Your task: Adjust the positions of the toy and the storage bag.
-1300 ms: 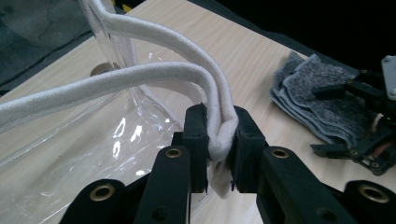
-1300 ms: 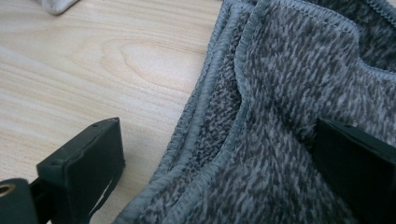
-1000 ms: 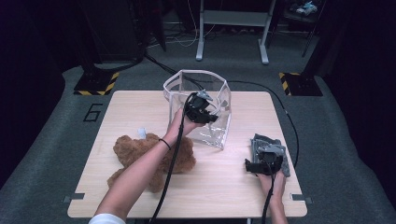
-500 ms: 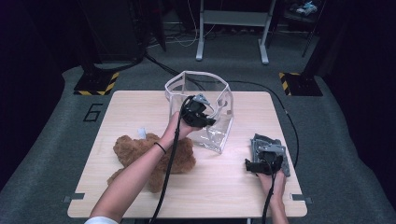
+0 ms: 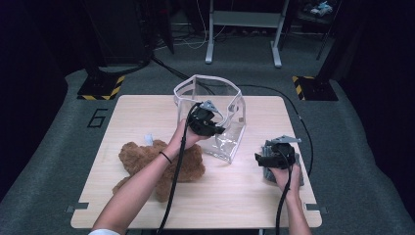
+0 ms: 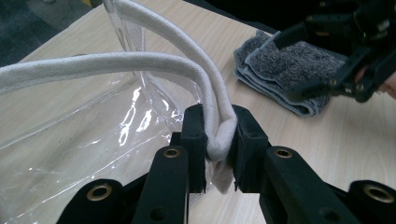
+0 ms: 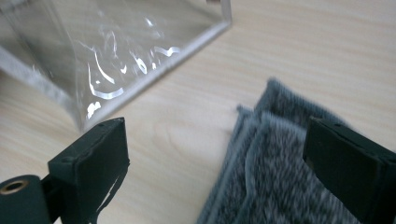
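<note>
The left gripper (image 6: 218,140) is clamping the white webbing handle (image 6: 154,60) of the clear plastic bag (image 5: 215,117), which is standing upright near the middle of the bench (image 5: 244,196). The right gripper (image 7: 215,154) is hovering with its jaws spread wide and nothing between the pads, directly above the folded grey towel (image 7: 285,177) lying at the bench's right side, just beside the bag. A brown teddy bear (image 5: 147,161) is lying to the left of the bag.

Clear plastic bag (image 5: 222,127) with white fabric handles, standing open mid-table, grey folded towel (image 5: 274,171) lying flat near it
</note>
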Action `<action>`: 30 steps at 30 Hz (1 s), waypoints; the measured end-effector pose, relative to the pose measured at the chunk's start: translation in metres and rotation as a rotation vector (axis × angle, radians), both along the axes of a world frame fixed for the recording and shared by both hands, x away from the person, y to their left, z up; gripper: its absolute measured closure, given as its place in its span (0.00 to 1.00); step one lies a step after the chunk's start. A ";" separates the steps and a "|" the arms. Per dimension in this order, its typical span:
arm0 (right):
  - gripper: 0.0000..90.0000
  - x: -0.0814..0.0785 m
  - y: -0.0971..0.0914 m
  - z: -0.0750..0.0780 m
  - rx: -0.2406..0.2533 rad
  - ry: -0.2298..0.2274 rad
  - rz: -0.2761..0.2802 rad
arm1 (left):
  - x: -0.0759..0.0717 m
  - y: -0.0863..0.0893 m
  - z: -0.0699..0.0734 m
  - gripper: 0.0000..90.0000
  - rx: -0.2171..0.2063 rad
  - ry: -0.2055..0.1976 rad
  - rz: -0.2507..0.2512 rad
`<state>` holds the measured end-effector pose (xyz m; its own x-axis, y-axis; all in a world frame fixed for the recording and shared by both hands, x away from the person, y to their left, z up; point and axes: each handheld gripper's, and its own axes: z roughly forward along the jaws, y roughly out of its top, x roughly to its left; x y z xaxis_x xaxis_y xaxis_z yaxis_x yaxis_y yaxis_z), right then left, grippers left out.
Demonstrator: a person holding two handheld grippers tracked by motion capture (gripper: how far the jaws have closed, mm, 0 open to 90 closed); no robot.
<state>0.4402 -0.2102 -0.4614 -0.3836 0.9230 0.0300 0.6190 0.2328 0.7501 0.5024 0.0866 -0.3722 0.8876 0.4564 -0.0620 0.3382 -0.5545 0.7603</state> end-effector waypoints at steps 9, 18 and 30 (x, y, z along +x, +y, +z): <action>0.08 0.016 0.010 0.015 -0.003 0.003 0.041 | -0.009 0.004 0.000 0.86 -0.002 -0.007 -0.029; 0.09 0.025 0.014 0.031 -0.004 -0.006 0.057 | -0.017 0.008 -0.001 0.86 -0.011 -0.005 -0.043; 0.10 0.048 0.023 0.076 0.010 -0.068 0.094 | -0.023 0.010 -0.002 0.57 -0.015 -0.020 0.032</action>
<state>0.4880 -0.1871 -0.3857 -0.4702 0.8825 0.0097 0.5424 0.2803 0.7920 0.4796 0.0962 -0.3740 0.8737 0.4838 -0.0514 0.3404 -0.5324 0.7751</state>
